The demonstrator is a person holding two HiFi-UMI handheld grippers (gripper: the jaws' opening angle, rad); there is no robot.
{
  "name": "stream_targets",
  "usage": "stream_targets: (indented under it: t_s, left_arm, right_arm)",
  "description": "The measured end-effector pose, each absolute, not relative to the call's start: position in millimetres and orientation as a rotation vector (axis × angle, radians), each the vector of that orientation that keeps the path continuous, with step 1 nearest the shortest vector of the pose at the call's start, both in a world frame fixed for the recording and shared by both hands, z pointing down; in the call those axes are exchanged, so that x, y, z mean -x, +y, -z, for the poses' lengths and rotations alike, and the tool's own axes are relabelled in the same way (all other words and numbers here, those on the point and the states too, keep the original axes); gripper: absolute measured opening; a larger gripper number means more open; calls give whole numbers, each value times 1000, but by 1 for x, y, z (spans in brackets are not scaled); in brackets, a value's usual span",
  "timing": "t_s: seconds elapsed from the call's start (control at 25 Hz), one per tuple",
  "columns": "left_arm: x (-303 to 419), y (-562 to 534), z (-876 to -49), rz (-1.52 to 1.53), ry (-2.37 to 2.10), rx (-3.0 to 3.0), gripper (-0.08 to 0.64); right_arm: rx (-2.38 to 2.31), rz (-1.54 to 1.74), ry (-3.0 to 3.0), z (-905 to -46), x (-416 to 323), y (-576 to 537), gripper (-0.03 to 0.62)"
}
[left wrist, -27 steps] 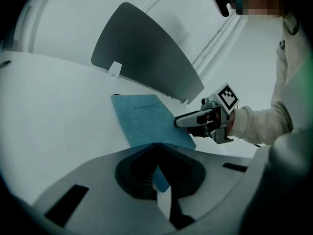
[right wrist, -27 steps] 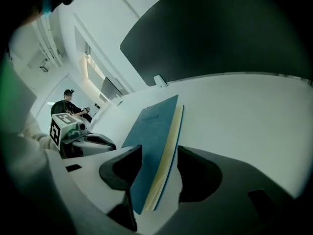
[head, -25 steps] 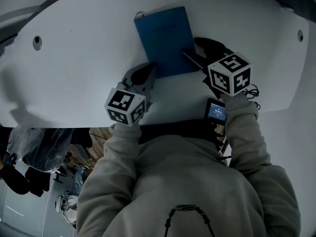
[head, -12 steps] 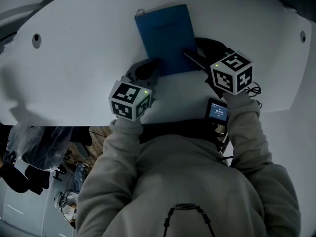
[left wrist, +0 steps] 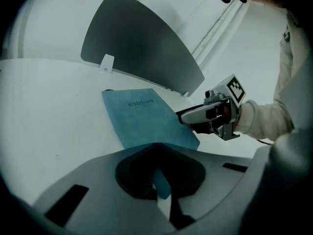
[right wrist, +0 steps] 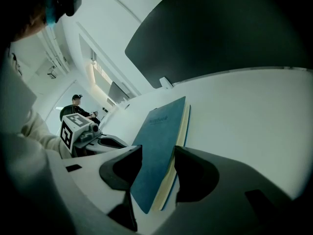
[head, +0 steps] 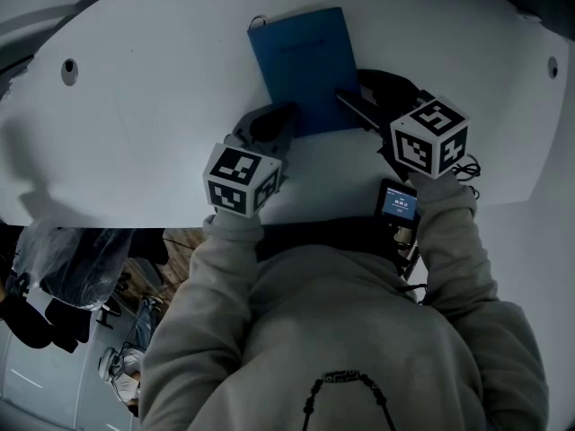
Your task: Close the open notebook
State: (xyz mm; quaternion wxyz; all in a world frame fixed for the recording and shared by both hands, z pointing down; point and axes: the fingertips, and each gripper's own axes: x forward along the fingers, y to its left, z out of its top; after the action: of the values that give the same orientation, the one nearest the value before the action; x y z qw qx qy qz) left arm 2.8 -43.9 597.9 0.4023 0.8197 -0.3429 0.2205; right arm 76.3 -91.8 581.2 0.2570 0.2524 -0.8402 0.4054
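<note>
A blue notebook [head: 301, 65] lies closed on the white table [head: 153, 124], cover up; it also shows in the left gripper view [left wrist: 146, 119] and the right gripper view [right wrist: 161, 146]. My left gripper [head: 274, 122] is at its near left corner, jaws shut tip to tip [left wrist: 155, 146], with a sliver of blue cover showing beneath them. At the notebook's near right corner is my right gripper [head: 352, 104]. It is open [right wrist: 159, 155], and the cover and page edges sit between its jaws.
A small device with a lit screen [head: 397, 203] hangs at the table's near edge by my right sleeve, a coiled cable [head: 463, 164] beside it. Round holes [head: 69, 72] [head: 551, 66] mark the table's two ends. A dark curved panel [left wrist: 137, 48] stands beyond the notebook.
Both grippers have shifted slightly to the right. The left one has edged closer to the notebook's corner. The notebook has stayed closed and still.
</note>
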Motion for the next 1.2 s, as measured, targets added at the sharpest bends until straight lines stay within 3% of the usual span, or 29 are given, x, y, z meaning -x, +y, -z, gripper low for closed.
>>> stream_targets:
  t_s: [0.36,0.72,1.2]
  left_arm:
    - [-4,-46,-594,-525,-908,-2109,-3]
    - [21,-29,-589,-417,-973,-2034,-3]
    - [80,-30,-512,-118,-1093,-1964,-3]
  right_arm:
    - [-680,-1201,-2423,-541,-72,-92,207]
    - [-547,-1208,-2579,-490,-38,-83,158]
    - [-396,-1166,-2604,-449,17,-69,153]
